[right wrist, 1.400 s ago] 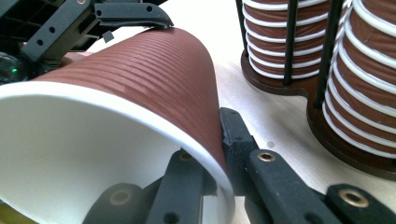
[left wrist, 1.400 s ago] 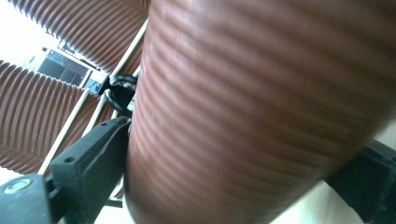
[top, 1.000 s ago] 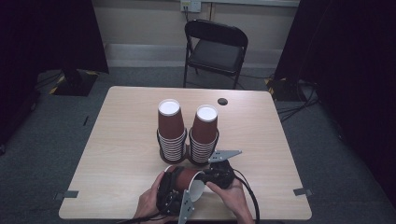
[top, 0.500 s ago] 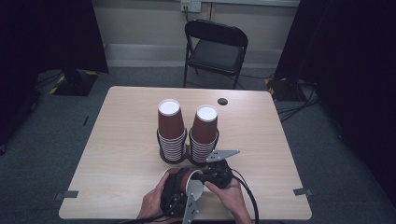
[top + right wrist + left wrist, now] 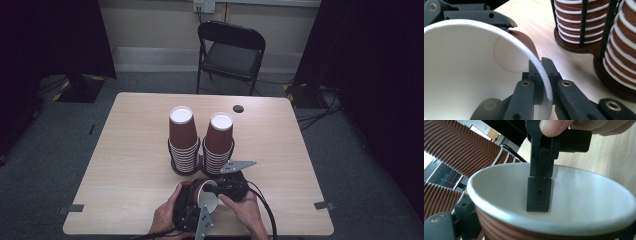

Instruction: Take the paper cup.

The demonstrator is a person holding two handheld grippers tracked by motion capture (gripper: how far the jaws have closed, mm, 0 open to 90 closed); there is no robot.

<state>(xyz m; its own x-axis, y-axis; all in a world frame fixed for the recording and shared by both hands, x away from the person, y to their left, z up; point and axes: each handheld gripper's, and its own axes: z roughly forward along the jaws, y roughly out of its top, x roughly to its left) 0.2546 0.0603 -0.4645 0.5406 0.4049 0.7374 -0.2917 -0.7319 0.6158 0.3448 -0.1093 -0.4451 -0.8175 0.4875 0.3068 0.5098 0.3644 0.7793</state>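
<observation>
Brown paper cup, rim pinched in right jaws, left jaws seemingly around it, two cup stacks.

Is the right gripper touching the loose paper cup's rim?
Touching. In the right gripper view, the right gripper pinches the paper cup wall at the rim, one jaw inside, one outside.

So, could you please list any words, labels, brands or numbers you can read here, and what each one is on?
None can be read. The brown paper cup pinched by the right gripper, the two cup stacks, the grippers and the table carry no print. The wall outlet plate is too small to read.
</observation>
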